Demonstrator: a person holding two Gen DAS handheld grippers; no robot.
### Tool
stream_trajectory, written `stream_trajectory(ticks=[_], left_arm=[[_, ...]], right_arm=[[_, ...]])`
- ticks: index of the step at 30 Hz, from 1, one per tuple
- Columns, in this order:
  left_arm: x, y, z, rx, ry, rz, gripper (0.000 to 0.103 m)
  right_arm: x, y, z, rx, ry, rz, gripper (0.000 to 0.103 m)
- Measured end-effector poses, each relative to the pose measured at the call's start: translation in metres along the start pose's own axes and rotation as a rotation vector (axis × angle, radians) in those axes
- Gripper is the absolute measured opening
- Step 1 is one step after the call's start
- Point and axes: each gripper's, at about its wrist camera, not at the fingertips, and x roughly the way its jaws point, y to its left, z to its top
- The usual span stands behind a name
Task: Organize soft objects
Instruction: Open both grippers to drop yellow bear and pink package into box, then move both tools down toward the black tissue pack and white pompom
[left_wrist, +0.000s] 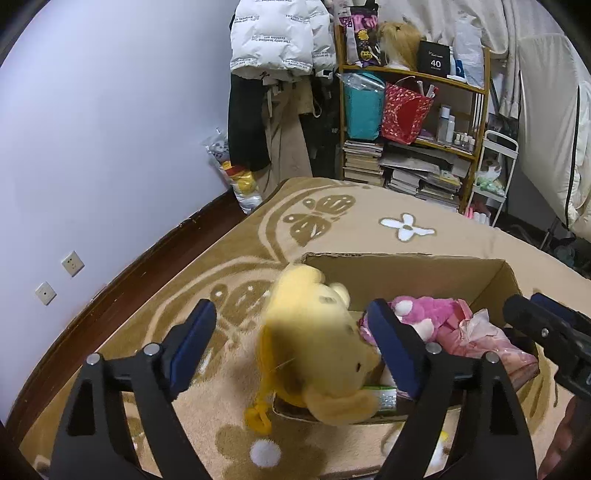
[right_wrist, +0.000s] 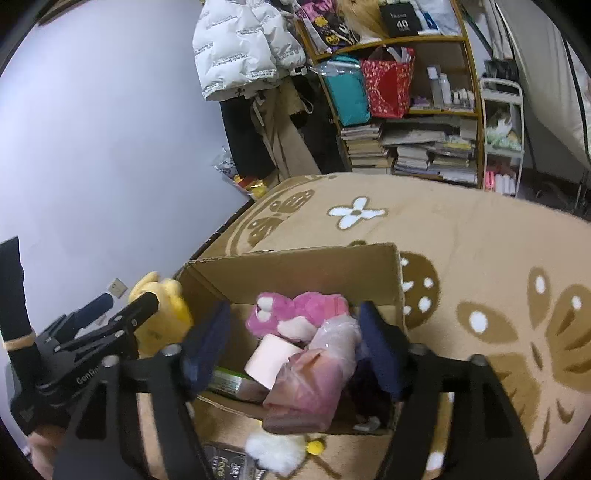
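The yellow plush toy (left_wrist: 317, 347) sits between the left gripper (left_wrist: 291, 350)'s 2 wide-apart fingers, half over the near-left edge of the cardboard box (left_wrist: 406, 269) on the bed (left_wrist: 461, 236). No finger seems to press it. It looks light and squishy, so its fat middle is the best place to squeeze. The right gripper (right_wrist: 295, 354) hangs spread, holding nothing, over the pink plush toy (right_wrist: 295, 314). The yellow toy is blurry, and its face is hard to see.
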Motion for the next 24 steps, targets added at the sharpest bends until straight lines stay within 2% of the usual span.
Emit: stream_trajectory(ticks=[2, 5, 11, 17, 24], left_arm=[[-0.003, 0.001, 0.001, 0.001, -0.002, -0.001, 0.100], [-0.010, 0.003, -0.001, -0.010, -0.011, -0.007, 0.101], [-0.021, 0.006, -0.004, 0.013, -0.002, 0.011, 0.102], [-0.038, 0.011, -0.007, 0.021, 0.023, -0.016, 0.102], [-0.069, 0.016, -0.014, 0.033, -0.003, -0.012, 0.102]], right_arm=[[-0.003, 0.001, -0.001, -0.001, -0.004, 0.001, 0.094], [-0.008, 0.002, -0.003, -0.006, -0.007, 0.001, 0.103], [-0.021, 0.006, -0.006, -0.007, -0.015, -0.014, 0.103], [-0.042, 0.010, -0.008, 0.004, -0.033, -0.030, 0.103], [-0.071, 0.019, -0.012, 0.014, -0.063, -0.038, 0.103]])
